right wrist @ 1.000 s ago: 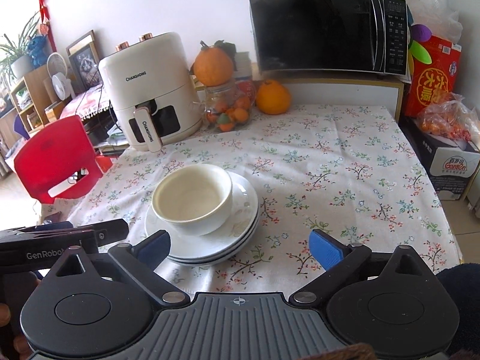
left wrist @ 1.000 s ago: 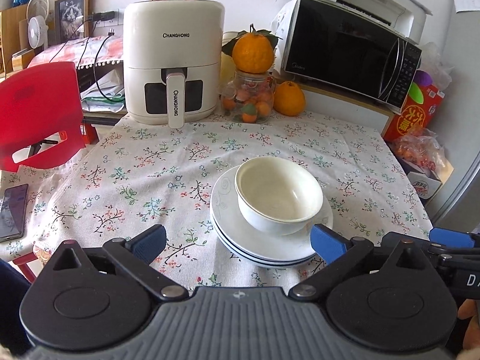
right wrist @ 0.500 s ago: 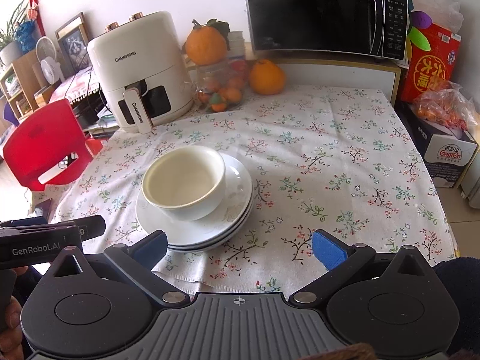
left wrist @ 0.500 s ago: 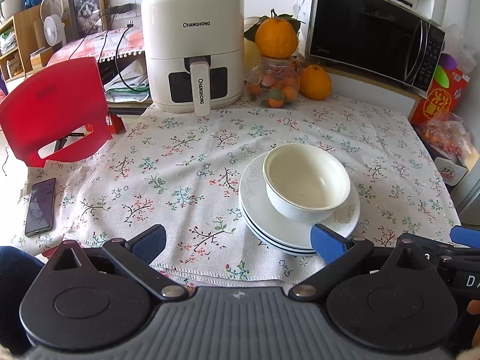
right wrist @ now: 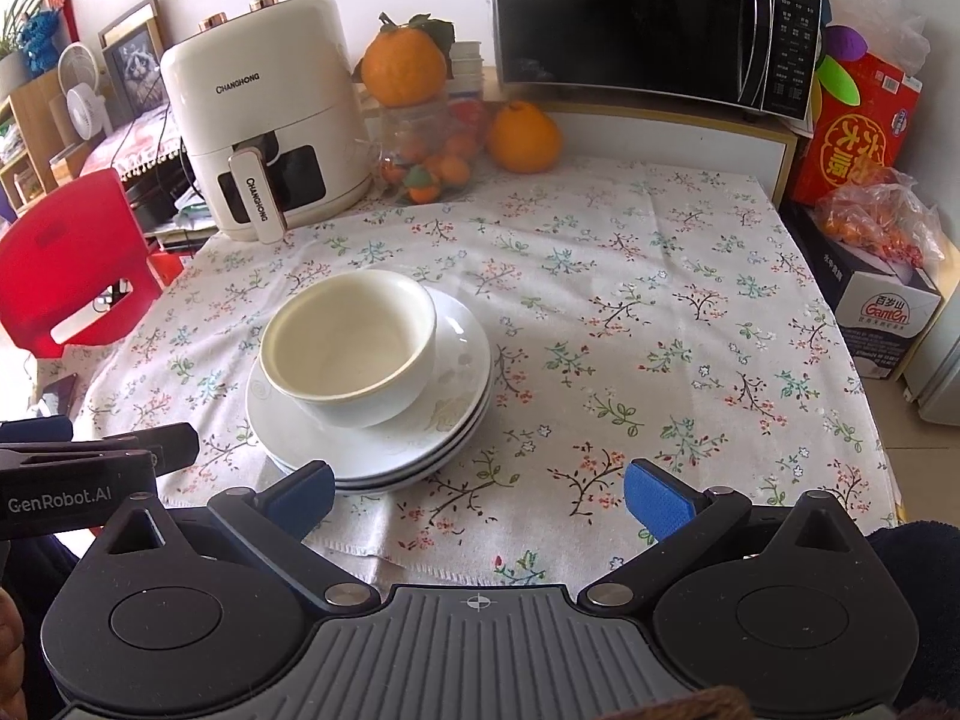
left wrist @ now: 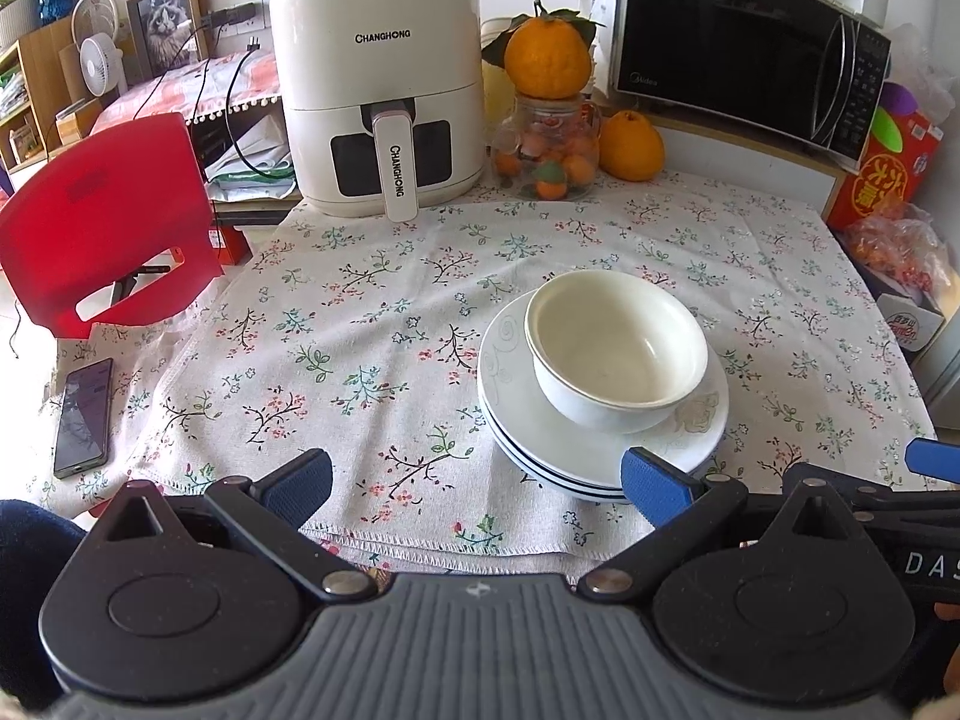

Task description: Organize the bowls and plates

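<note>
Hovering w/ both grippers, left (left wrist: 474, 474) & right (right wrist: 477, 489), spread wide, holding nothing. Round white ceramic bowl (right wrist: 351, 348) is sitting on stacked white plates (right wrist: 462, 360); likely finished, so I'm advising withdrawing w/o bumping.

Both wrist views look down from the near edge, sharing the bowl (left wrist: 618, 348) (right wrist: 351, 348).

Left claw (left wrist: 474, 489) & right claw (right wrist: 477, 495) both wide apart.

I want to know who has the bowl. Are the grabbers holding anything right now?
No. The left gripper and right gripper are open and empty. The bowl sits on the plates, untouched.
</note>
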Demonstrator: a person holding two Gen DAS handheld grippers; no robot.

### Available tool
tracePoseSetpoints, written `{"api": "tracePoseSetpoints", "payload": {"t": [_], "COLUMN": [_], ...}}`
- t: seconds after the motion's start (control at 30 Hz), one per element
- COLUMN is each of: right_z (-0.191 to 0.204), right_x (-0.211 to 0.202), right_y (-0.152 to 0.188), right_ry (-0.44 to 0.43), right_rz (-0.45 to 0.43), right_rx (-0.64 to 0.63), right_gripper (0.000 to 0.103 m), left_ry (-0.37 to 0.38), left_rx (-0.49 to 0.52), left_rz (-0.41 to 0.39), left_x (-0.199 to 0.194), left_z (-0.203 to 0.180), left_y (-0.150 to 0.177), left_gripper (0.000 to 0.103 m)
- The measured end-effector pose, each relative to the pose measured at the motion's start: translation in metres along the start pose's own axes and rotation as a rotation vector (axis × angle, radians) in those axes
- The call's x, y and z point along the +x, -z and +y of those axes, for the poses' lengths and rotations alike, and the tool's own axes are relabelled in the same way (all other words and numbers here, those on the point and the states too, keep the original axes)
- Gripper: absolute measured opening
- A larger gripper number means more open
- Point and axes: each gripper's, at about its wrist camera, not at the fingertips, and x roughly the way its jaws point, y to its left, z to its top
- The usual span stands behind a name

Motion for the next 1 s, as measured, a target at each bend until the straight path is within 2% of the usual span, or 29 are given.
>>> {"api": "tracePoseSetpoints", "payload": {"t": [1.0], "right_z": [-0.0023], "right_x": [0.0043], "right_y": [-0.0002], "right_ry": [0.002], "right_rz": [0.007], "right_rx": [0.009], "right_gripper": [0.103], "left_ry": [0.004], "left_rx": [0.019], "left_rz": [0.023], "left_x": [0.004], "left_z": [-0.0063], "left_y": [-0.002], "left_gripper": [0.103]}}
